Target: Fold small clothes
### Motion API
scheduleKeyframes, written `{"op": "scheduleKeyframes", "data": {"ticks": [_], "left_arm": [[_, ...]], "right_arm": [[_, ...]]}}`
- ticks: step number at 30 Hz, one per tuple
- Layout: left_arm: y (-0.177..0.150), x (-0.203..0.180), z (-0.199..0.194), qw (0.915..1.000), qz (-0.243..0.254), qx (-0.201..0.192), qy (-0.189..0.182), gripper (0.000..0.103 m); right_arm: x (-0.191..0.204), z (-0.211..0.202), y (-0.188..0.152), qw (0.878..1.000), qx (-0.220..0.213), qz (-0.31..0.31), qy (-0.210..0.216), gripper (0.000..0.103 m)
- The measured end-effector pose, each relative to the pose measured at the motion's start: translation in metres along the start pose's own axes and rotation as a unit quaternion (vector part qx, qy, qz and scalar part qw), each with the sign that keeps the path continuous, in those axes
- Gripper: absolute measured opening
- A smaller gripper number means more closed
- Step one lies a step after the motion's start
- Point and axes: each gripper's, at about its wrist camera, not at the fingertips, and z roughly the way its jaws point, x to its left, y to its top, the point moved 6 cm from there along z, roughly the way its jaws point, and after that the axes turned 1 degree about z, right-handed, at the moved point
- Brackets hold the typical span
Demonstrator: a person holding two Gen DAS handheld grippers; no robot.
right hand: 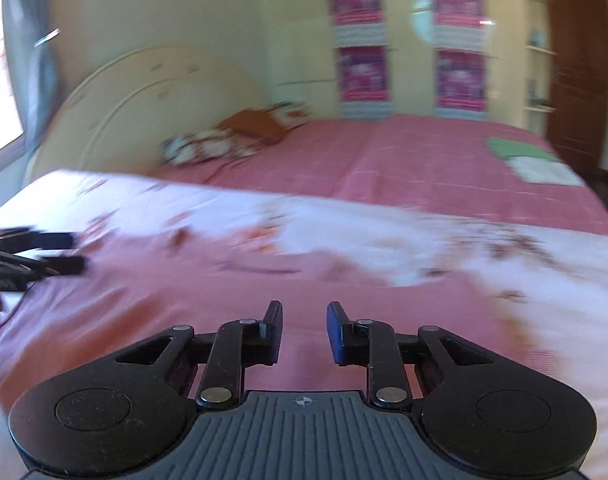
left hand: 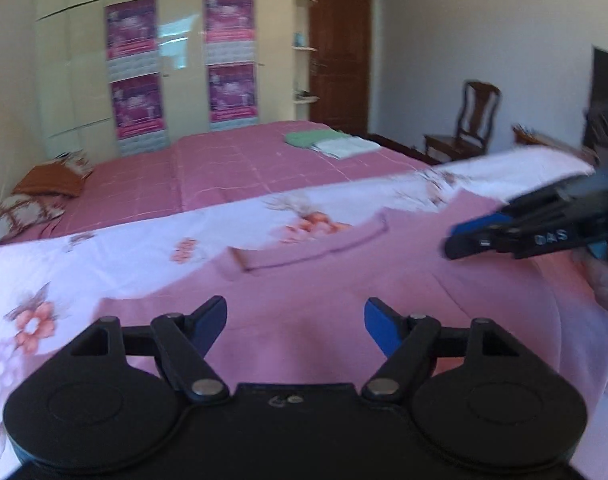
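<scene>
Pink bed: carries a floral sheet near its edge.
Garment: pink, spread flat on the sheet, collar visible, seemingly unfolded.
Pile: folded green and white pieces, far corner.
Left claw: released, empty, above garment.
Right claw: slightly parted, empty.
Remaining: every fold, judging by its flat spread.

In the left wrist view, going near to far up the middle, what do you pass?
Left gripper → pink garment → floral sheet → pink bedspread → folded green and white clothes → wardrobe.
</scene>
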Motion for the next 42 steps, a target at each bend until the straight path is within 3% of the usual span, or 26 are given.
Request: {"op": "scheduleKeyframes", "data": {"ticks": [3,5,6,7,9,10,13,15,17,21,23,27,32,34,36,39,42], "left_arm": [[-0.012,-0.009,0.018,0.9995,0.014,0.027,0.009,0.077],[-0.024,0.01,0.016,0.9997,-0.013,0.021,-0.001,0.08],[-0.03,0.026,0.011,0.999,-0.042,0.016,0.006,0.08],[-0.035,0.04,0.005,0.998,-0.048,0.019,0.036,0.081],[-0.047,0.062,-0.007,0.9949,-0.063,0.019,0.077,0.081],[-0.05,0.071,-0.01,0.9942,-0.079,0.022,0.07,0.081],[-0.047,0.07,-0.022,0.9917,-0.087,0.02,0.092,0.078],[-0.033,0.051,-0.038,0.9925,-0.087,-0.009,0.085,0.079],[-0.024,0.027,-0.048,0.9923,-0.105,-0.03,0.06,0.079],[-0.033,-0.02,-0.04,0.9933,-0.114,-0.018,0.012,0.079],[-0.05,-0.032,-0.023,0.996,-0.08,0.022,0.034,0.081],[-0.047,-0.026,-0.029,0.9951,-0.082,0.022,0.05,0.081],[-0.044,-0.028,-0.07,0.9948,-0.086,-0.023,0.049,0.079],[-0.052,-0.037,-0.061,0.996,-0.078,0.001,0.044,0.079],[-0.067,-0.042,-0.045,0.9954,-0.067,0.039,0.056,0.081],[-0.07,-0.028,-0.055,0.9918,-0.104,0.035,0.064,0.081],[-0.077,-0.009,-0.079,0.9888,-0.106,0.033,0.1,0.079]], "right_arm": [[0.039,0.029,-0.011,0.999,0.029,-0.023,0.035,0.026],[0.043,0.036,-0.018,0.998,0.033,-0.049,0.017,0.025],[0.036,0.036,-0.02,0.998,0.031,-0.051,0.004,0.025],[0.022,0.033,-0.022,0.999,0.024,-0.043,-0.021,0.025],[-0.027,0.022,-0.023,0.995,0.021,0.007,-0.096,0.025],[-0.051,0.015,-0.024,0.993,0.02,0.04,-0.113,0.025],[-0.076,-0.002,-0.029,0.992,0.026,0.077,-0.099,0.024],[-0.064,-0.021,-0.023,0.992,-0.001,0.063,-0.107,0.024],[-0.035,-0.039,-0.02,0.995,-0.026,0.046,-0.083,0.024],[0.032,-0.041,-0.036,0.999,-0.031,-0.004,-0.034,0.024],[0.048,-0.027,-0.052,0.999,-0.01,-0.034,-0.036,0.024],[0.039,-0.012,-0.061,0.998,0.001,-0.003,-0.067,0.024],[0.041,-0.059,-0.052,0.997,-0.045,0.008,-0.064,0.024],[0.051,-0.058,-0.063,0.998,-0.025,-0.008,-0.049,0.024],[0.054,-0.039,-0.081,0.998,0.018,-0.021,-0.065,0.024],[0.047,-0.038,-0.088,0.998,0.021,0.011,-0.065,0.024],[0.043,-0.061,-0.092,0.996,0.03,0.011,-0.084,0.024]]}}
